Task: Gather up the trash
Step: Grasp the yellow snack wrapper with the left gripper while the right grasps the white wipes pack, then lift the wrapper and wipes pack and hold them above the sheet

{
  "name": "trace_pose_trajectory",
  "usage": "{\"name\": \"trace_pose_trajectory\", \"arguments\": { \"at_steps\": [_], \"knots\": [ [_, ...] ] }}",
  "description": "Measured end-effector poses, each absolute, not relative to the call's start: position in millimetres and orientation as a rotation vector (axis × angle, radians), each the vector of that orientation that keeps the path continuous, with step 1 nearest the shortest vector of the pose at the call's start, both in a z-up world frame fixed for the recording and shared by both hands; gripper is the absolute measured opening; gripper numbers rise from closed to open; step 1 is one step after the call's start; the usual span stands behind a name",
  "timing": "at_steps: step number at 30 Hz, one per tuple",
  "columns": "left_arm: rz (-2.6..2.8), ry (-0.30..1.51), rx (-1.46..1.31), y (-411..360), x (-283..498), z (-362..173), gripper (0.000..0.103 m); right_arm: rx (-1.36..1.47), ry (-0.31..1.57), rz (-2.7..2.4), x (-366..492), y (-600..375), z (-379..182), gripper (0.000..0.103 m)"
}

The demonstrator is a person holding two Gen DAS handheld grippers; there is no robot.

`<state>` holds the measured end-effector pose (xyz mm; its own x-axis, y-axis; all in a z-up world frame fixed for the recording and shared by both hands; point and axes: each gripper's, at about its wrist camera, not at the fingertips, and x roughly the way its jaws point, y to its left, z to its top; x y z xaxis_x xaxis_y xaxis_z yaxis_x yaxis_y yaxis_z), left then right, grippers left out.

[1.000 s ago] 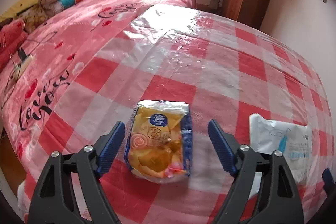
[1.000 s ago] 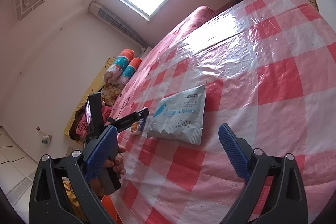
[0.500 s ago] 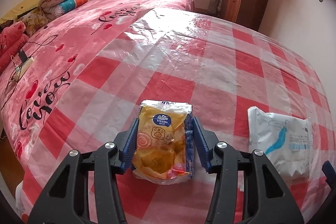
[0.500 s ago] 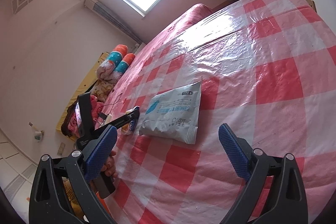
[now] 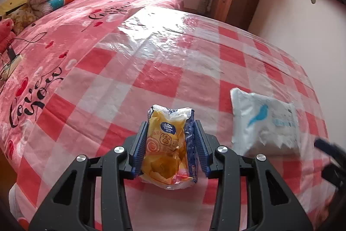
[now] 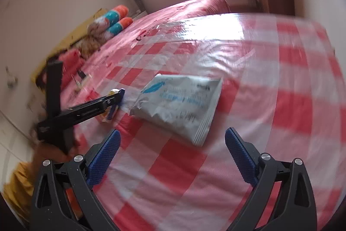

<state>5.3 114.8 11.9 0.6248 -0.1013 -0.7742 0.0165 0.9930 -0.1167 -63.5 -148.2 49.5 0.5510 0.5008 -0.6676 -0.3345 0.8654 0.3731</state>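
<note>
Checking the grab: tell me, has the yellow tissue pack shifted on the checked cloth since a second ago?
Cannot tell. The yellow tissue pack sits on the same red-and-white squares of the checked cloth; the left tongs closed on it.

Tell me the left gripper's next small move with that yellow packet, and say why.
Probably lift it straight up. The left gripper has just been closing, and its pads now press both sides of the yellow packet, which still rests on the checked sheet. The white pouch lies apart, so the way up looks clear.

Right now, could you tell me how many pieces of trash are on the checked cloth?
2: a yellow tissue packet clamped in the left gripper, and a white wrapper lying ahead of the open right gripper. None seems hidden.
</note>
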Motion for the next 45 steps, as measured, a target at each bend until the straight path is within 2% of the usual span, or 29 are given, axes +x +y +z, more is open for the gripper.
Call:
{"name": "trace_pose_trajectory", "arguments": {
  "at_steps": [9, 16, 22, 24, 35, 38, 42, 45],
  "knots": [
    [-0.109, 0.893, -0.102, 115, -7, 11, 0.044, -0.07, 0.868, 0.611, -25, -110, 44, 0.096],
    [-0.127, 0.895, -0.092, 117, -10, 9, 0.044, -0.166, 0.897, 0.697, 16, -97, 36, 0.096],
    [-0.134, 0.894, -0.051, 112, -11, 4, 0.052, -0.157, 0.929, 0.749, 37, -92, 28, 0.096],
    [-0.134, 0.888, -0.037, 111, -13, 3, 0.053, -0.165, 0.928, 0.76, 37, -91, 26, 0.099],
    [-0.107, 0.867, 0.049, 98, -21, 1, 0.052, -0.281, 0.91, 0.749, 7, -76, 18, 0.099],
    [-0.098, 0.866, 0.037, 98, -22, 2, 0.05, -0.334, 0.905, 0.701, 2, -69, 15, 0.097],
    [-0.089, 0.862, 0.02, 99, -25, 3, 0.048, -0.343, 0.89, 0.647, -4, -70, 14, 0.086],
    [-0.091, 0.858, 0.012, 100, -30, 5, 0.046, -0.33, 0.889, 0.625, -8, -72, 14, 0.084]
  ]
}}
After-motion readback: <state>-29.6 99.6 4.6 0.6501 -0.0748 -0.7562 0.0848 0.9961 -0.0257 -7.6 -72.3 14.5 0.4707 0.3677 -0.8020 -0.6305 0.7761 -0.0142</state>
